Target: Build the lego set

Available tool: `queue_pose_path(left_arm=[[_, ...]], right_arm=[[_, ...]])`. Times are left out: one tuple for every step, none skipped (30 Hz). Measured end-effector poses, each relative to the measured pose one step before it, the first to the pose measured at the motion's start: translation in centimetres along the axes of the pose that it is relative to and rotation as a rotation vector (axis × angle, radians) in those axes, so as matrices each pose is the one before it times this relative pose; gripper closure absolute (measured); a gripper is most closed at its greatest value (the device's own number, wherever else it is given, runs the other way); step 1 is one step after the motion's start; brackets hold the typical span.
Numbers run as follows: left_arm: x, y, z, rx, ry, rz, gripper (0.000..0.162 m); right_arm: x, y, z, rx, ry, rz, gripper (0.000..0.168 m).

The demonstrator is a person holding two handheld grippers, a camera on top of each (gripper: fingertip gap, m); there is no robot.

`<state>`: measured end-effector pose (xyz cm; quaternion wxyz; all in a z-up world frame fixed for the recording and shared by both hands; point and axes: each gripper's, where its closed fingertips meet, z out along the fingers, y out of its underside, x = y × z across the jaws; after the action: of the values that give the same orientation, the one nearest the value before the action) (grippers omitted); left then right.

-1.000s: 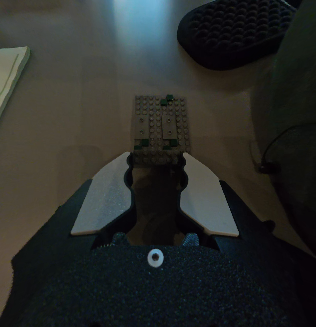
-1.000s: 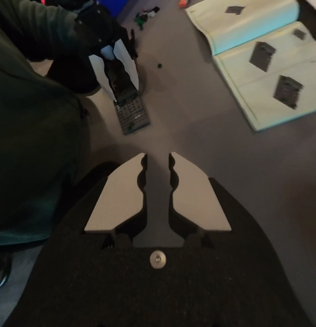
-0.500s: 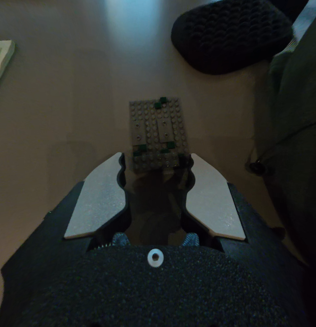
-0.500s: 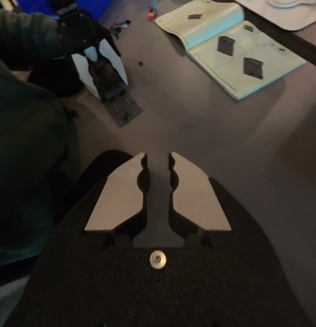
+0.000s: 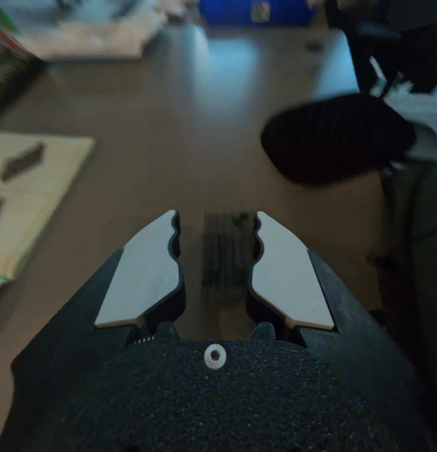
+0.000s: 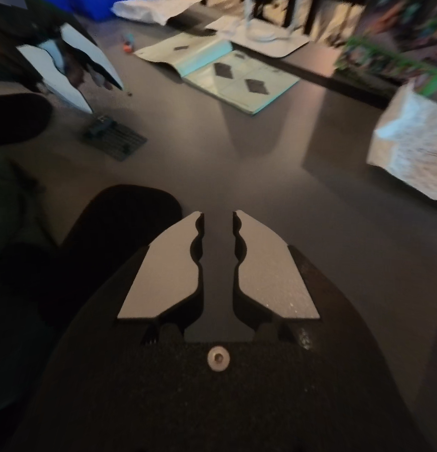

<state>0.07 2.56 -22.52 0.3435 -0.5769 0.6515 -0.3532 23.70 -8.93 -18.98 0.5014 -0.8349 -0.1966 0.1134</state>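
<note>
The left tool [image 5: 216,215] hangs above the floor [image 5: 163,151] with its jaws spread wide and nothing between them; the grey lego baseplate [image 5: 223,252] lies flat on the floor below the gap, blurred, with small dark green pieces at its far end. In the right wrist view that plate [image 6: 115,138] sits just beyond the left tool's white fingers [image 6: 66,95], apart from them. The right tool [image 6: 218,215] is held well off to the side, its jaws narrowly parted and empty. Farther out, an open instruction booklet [image 6: 237,75] lies on the floor, a black slipper [image 5: 334,139] rests beyond the plate, and a crumpled white bag [image 6: 408,151] sits at the right.
</note>
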Motion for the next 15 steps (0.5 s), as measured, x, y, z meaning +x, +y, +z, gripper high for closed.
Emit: queue_pose_path(left_arm=[[-0.094, -0.620, 0.244, 0.0138, -0.0246, 0.0011, 0.108], [-0.018, -0.586, 0.240, 0.0145, -0.0190, 0.0003, 0.111], [0.020, -0.576, 0.223, 0.0162, -0.0164, -0.0024, 0.115], [-0.044, -0.513, 0.215, 0.0141, -0.0205, -0.0030, 0.119], [0.011, -0.457, 0.212, 0.0109, -0.0163, -0.0008, 0.121], [-0.005, -0.397, 0.207, 0.0075, -0.0161, -0.0005, 0.124], [-0.079, -0.341, 0.186, 0.0075, -0.0217, -0.0008, 0.127], [-0.092, -0.259, 0.199, 0.0057, -0.0215, -0.0029, 0.131], [0.033, -0.200, 0.211, 0.0071, -0.0147, -0.0067, 0.134], [0.093, -0.202, 0.203, 0.0120, -0.0145, -0.0103, 0.138], [0.243, -0.155, 0.213, 0.0128, -0.0103, -0.0114, 0.141], [0.313, -0.083, 0.206, 0.0094, -0.0126, -0.0091, 0.145], [0.415, -0.092, 0.176, 0.0102, -0.0126, -0.0010, 0.148], [0.596, -0.099, 0.151, 0.0090, -0.0069, 0.0066, 0.151], [0.670, -0.117, 0.122, 0.0069, -0.0078, 0.0098, 0.155]], right_arm=[[-0.054, 0.168, -0.191, 0.0203, 0.0266, -0.0001, 0.147], [-0.042, 0.184, -0.149, 0.0183, 0.0322, 0.0083, 0.148], [-0.114, 0.199, -0.122, 0.0161, 0.0393, 0.0157, 0.148], [-0.338, 0.158, -0.085, 0.0195, 0.0381, 0.0220, 0.149], [-0.623, 0.151, -0.072, 0.0230, 0.0315, 0.0278, 0.149], [-0.826, 0.300, -0.007, 0.0186, 0.0253, 0.0322, 0.149], [-0.939, 0.533, 0.012, 0.0071, 0.0196, 0.0294, 0.150], [-0.990, 0.686, -0.004, -0.0019, 0.0169, 0.0190, 0.150], [-0.916, 0.752, -0.075, -0.0063, 0.0188, 0.0103, 0.151], [-0.828, 0.756, -0.177, -0.0088, 0.0199, 0.0067, 0.151], [-0.818, 0.641, -0.294, -0.0045, 0.0164, 0.0071, 0.151], [-0.822, 0.493, -0.429, 0.0038, 0.0111, 0.0086, 0.151], [-0.818, 0.386, -0.506, 0.0088, 0.0083, 0.0098, 0.151], [-0.841, 0.336, -0.540, 0.0106, 0.0048, 0.0101, 0.152], [-0.900, 0.266, -0.548, 0.0123, -0.0011, 0.0098, 0.152]])
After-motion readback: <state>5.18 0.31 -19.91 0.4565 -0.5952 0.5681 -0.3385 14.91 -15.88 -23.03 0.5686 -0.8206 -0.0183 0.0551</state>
